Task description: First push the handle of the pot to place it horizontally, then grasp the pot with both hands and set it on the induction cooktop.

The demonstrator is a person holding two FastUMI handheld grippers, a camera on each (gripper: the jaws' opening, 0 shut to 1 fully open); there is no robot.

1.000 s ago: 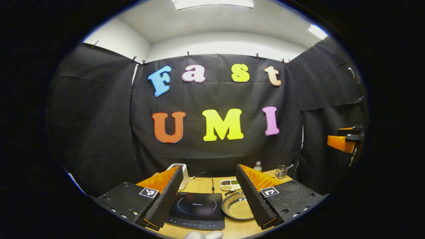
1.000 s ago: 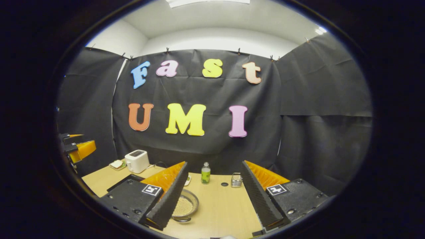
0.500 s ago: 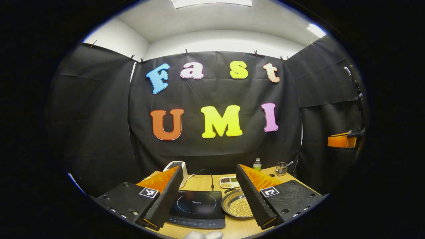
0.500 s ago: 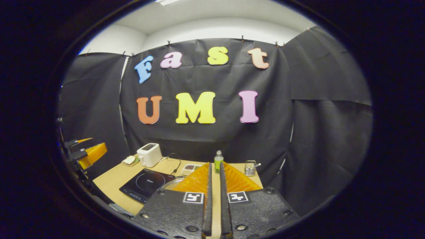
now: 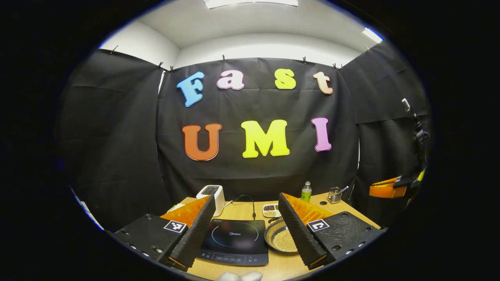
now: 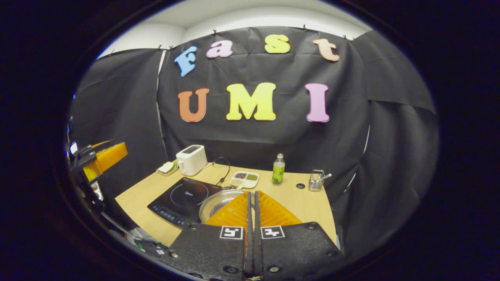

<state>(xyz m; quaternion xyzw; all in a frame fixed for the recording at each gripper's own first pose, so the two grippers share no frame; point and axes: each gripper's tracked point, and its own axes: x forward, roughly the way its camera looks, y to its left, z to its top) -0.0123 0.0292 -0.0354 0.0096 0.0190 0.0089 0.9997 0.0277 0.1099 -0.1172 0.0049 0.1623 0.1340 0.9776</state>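
left gripper view: the left gripper (image 5: pixel 247 230) hangs above the near table (image 5: pixel 242 210) edge, fingers spread wide, nothing between them. the pot (image 5: pixel 282 240) sits just right of the induction cooktop (image 5: pixel 234 242).

right gripper view: the right gripper (image 6: pixel 252 218) has its fingers pressed together, empty, above the pot (image 6: pixel 218 200). bare table lies to its right.

So on the bench (image 6: pixel 308 205) the induction cooktop (image 6: pixel 183 197) sits left of the pot (image 6: pixel 216 200), the two just beside each other. Behind the cooktop there's a toaster (image 6: pixel 191 160), and behind the pot a divided snack tray (image 6: pixel 244 179). Further right along the back: a bottle (image 6: pixel 278 169), then a small utensil holder (image 6: pixel 315 180).
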